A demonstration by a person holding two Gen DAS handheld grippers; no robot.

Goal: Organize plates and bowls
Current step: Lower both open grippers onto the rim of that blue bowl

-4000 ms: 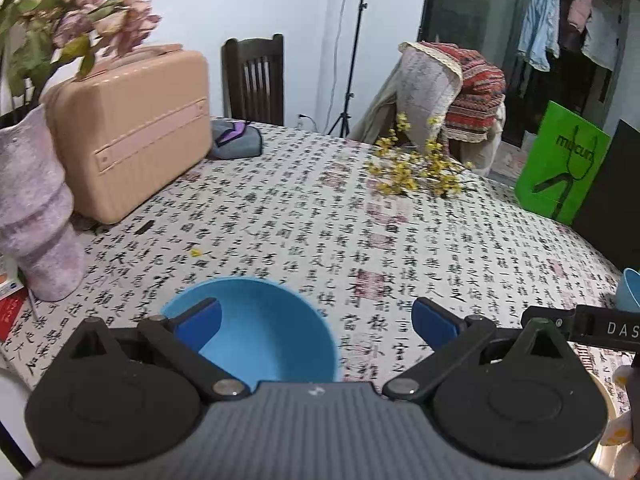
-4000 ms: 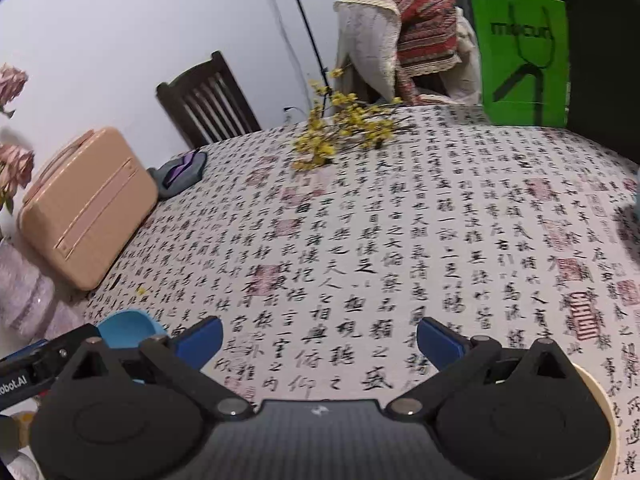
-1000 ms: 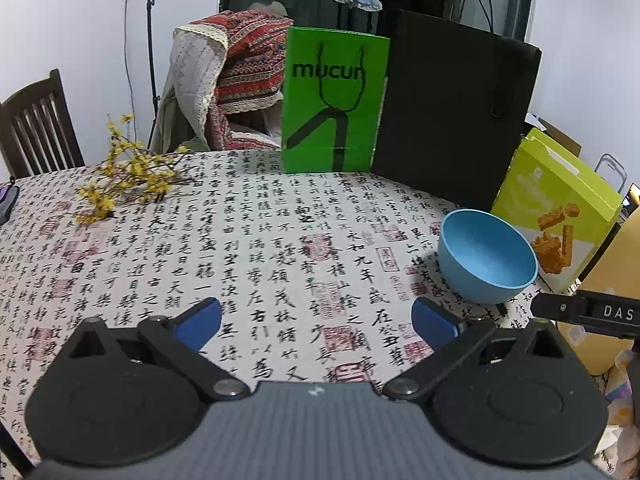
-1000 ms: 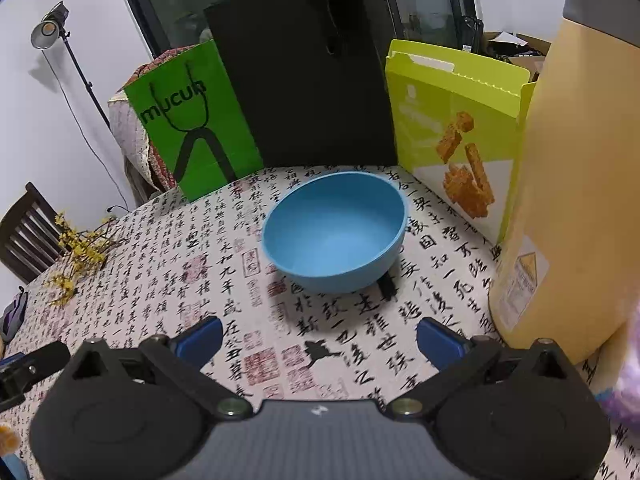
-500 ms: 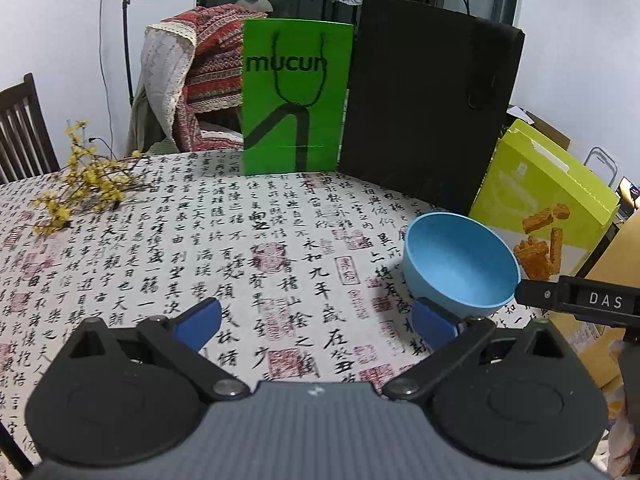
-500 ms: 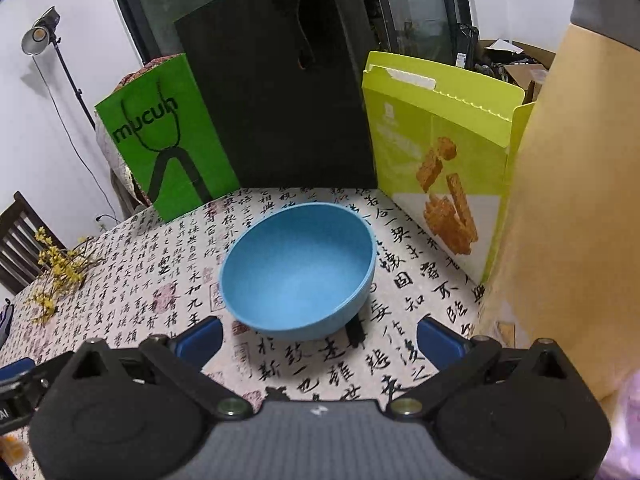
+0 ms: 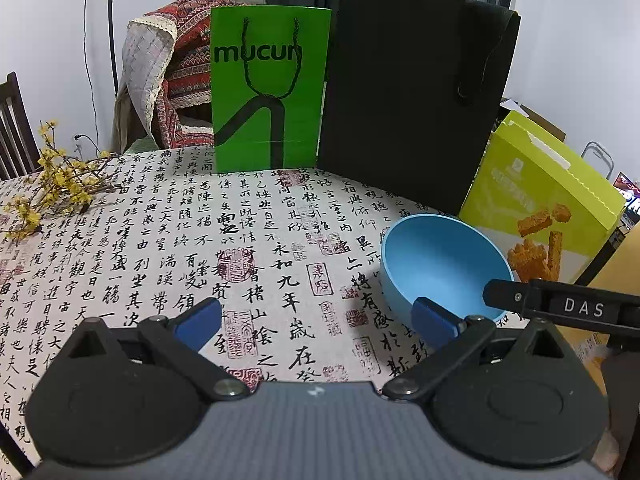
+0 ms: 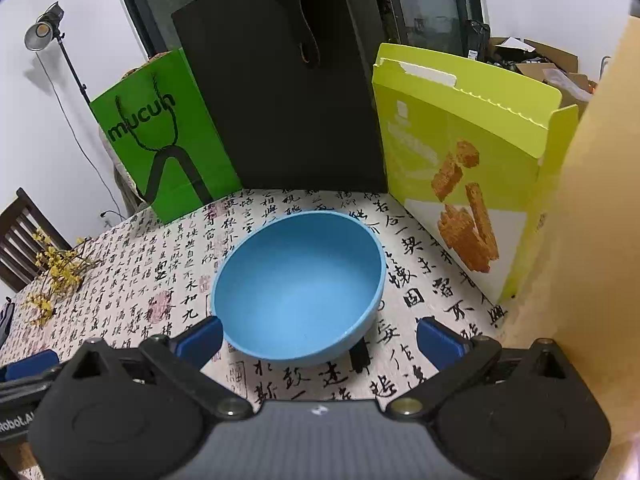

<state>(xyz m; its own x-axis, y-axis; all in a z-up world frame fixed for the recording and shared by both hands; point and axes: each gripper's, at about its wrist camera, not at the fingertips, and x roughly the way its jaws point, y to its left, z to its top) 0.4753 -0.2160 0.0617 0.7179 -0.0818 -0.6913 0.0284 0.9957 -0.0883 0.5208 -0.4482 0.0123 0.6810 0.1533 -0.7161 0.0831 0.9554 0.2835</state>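
A blue bowl [image 8: 298, 284] stands upright and empty on the calligraphy-print tablecloth [image 8: 160, 280], in front of a black bag and a yellow-green snack box. My right gripper [image 8: 318, 338] is open, its blue fingertips level with the bowl's near wall, one on each side and apart from it. In the left wrist view the same blue bowl [image 7: 440, 264] sits to the right. My left gripper [image 7: 316, 320] is open over bare tablecloth [image 7: 200, 240], its right fingertip overlapping the bowl's near rim in the image. The right gripper's black body [image 7: 560, 306] reaches in at the right edge.
A green paper bag [image 7: 268, 88], a black bag [image 7: 416, 100] and a yellow-green snack box [image 7: 536, 208] stand behind the bowl. A tall tan box [image 8: 592, 220] rises at the right. Yellow flower sprigs [image 7: 52, 188] lie at the left; a chair draped in patterned cloth [image 7: 168, 68] stands beyond the table.
Both grippers swung from the table's left side, away from another blue bowl, toward the right end. Over the last second both moved nearer the blue bowl, which now lies between the right fingertips.
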